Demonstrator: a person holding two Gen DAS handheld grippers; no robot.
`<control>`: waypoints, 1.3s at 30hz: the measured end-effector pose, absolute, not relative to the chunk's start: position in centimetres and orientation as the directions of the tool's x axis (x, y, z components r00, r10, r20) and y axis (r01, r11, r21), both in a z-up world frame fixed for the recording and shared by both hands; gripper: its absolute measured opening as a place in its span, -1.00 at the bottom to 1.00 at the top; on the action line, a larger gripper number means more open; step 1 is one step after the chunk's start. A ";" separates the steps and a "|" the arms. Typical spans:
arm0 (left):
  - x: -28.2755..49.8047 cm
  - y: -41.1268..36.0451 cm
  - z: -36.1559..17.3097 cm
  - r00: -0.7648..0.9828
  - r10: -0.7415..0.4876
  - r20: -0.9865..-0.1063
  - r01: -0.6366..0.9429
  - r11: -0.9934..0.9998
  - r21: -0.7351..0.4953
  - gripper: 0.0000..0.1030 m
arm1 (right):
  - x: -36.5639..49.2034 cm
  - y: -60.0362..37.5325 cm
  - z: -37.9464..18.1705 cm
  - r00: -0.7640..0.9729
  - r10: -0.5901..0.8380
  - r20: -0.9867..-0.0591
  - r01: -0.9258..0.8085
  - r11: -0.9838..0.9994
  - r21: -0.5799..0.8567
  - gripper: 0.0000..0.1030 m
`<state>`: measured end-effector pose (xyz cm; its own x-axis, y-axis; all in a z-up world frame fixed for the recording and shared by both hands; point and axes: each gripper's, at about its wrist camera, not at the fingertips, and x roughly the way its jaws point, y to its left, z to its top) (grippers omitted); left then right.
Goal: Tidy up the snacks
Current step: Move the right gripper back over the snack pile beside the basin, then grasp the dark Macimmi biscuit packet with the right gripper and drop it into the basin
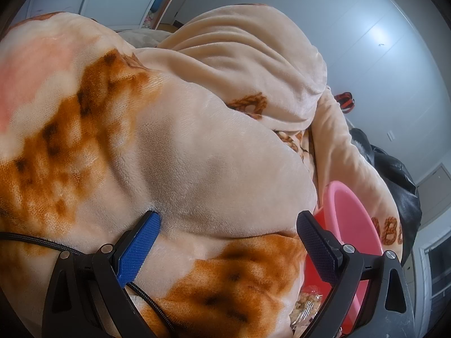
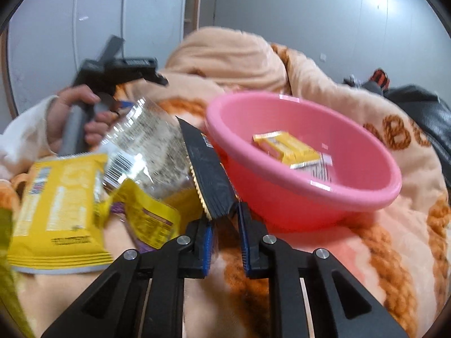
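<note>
While the left gripper [image 1: 228, 225] hangs wide open and empty over the blanket [image 1: 197, 155], the right gripper [image 2: 224, 219] pinches a black snack packet [image 2: 208, 174] by one corner beside the pink bowl [image 2: 282, 205]; so thin a hold could slip.

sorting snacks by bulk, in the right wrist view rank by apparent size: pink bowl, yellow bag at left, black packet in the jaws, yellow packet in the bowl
1. pink bowl
2. yellow bag, though it lies nearer the camera, which inflates it
3. black packet, seen edge-on, so unsure
4. yellow packet in the bowl, farther off
</note>
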<state>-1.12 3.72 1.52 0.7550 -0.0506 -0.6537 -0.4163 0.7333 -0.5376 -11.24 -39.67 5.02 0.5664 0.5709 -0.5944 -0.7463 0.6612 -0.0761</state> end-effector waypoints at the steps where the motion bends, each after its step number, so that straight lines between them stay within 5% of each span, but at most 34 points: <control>1: -1.1 3.7 1.5 0.755 -0.051 -0.654 -0.416 0.733 -0.538 0.87 | -11.2 -39.6 5.4 0.575 0.578 -0.579 -0.746 0.661 -0.080 -0.75; 11: -1.1 3.7 1.5 0.755 -0.051 -0.654 -0.417 0.733 -0.538 0.87 | -8.5 -42.5 9.1 0.594 0.713 -0.374 -0.737 0.668 0.102 -0.82; 21: -1.1 3.8 1.5 0.755 -0.051 -0.654 -0.417 0.732 -0.539 0.87 | -6.7 -44.7 12.0 0.675 0.700 -0.233 -0.662 0.714 0.227 -0.94; 29: -1.2 3.8 1.4 0.755 -0.051 -0.654 -0.417 0.732 -0.539 0.87 | -5.4 -43.8 7.9 0.639 0.593 -0.490 -0.568 0.793 0.218 -0.88; 32: -1.2 3.7 1.4 0.755 -0.052 -0.654 -0.417 0.732 -0.540 0.87 | -5.1 -42.6 5.1 0.513 0.619 -0.595 -0.629 0.743 0.230 -0.47; 34: -1.1 3.7 1.4 0.756 -0.053 -0.653 -0.416 0.731 -0.541 0.87 | -4.7 -41.7 4.4 0.476 0.600 -0.643 -0.637 0.739 0.219 0.25; 37: -1.2 3.7 1.4 0.756 -0.053 -0.652 -0.416 0.730 -0.542 0.87 | -4.7 -40.9 4.1 0.453 0.599 -0.660 -0.655 0.726 0.210 0.64; 39: -1.3 3.8 1.4 0.756 -0.053 -0.653 -0.416 0.730 -0.542 0.87 | -4.7 -40.6 3.6 0.418 0.611 -0.672 -0.672 0.706 0.224 0.73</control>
<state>-1.28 3.79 1.41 0.7559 -0.0531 -0.6526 -0.4162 0.7304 -0.5416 -4.70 -40.62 3.60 0.4183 0.6114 -0.6717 -0.6717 0.7060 0.2243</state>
